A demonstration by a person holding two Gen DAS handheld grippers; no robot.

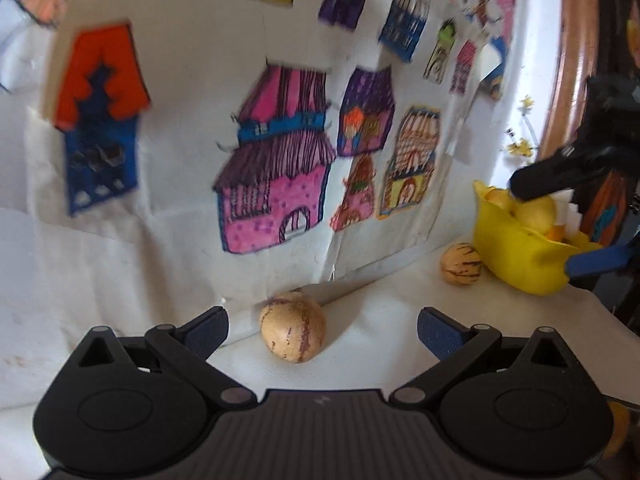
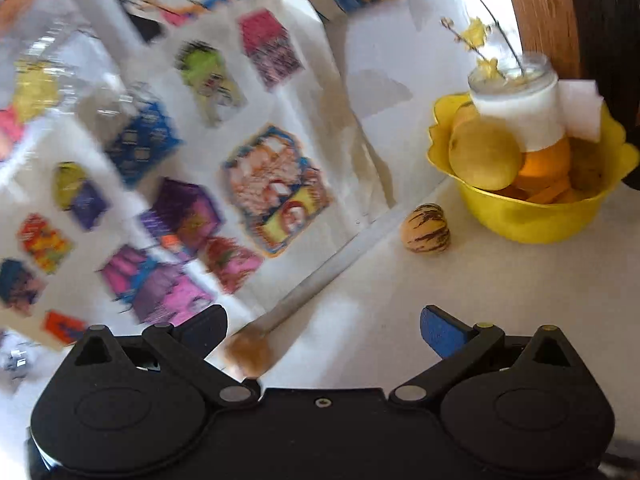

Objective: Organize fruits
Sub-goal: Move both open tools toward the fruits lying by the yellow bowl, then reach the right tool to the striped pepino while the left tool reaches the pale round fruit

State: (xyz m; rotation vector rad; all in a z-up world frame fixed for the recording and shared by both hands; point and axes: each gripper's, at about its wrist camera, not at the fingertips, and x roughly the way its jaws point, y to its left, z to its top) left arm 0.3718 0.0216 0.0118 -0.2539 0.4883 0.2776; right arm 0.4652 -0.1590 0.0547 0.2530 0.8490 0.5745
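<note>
A tan, purple-striped fruit [image 1: 293, 327] lies on the white table by the wall, just ahead of my open left gripper [image 1: 323, 330], between its fingers' line. A second striped fruit [image 1: 461, 264] [image 2: 425, 227] lies beside a yellow bowl [image 1: 516, 256] [image 2: 524, 220] holding yellow and orange fruits [image 2: 484, 156]. My right gripper [image 2: 324, 330] is open and empty, well short of the bowl; in the left wrist view it shows at the bowl [image 1: 568, 216], open. The first fruit appears blurred at the right view's lower left [image 2: 248, 350].
A white wall sheet with coloured house drawings [image 1: 276, 168] rises behind the table. A glass jar with yellow flower sprigs [image 2: 516, 92] stands behind the bowl. A wooden frame [image 2: 536, 12] is at the far right.
</note>
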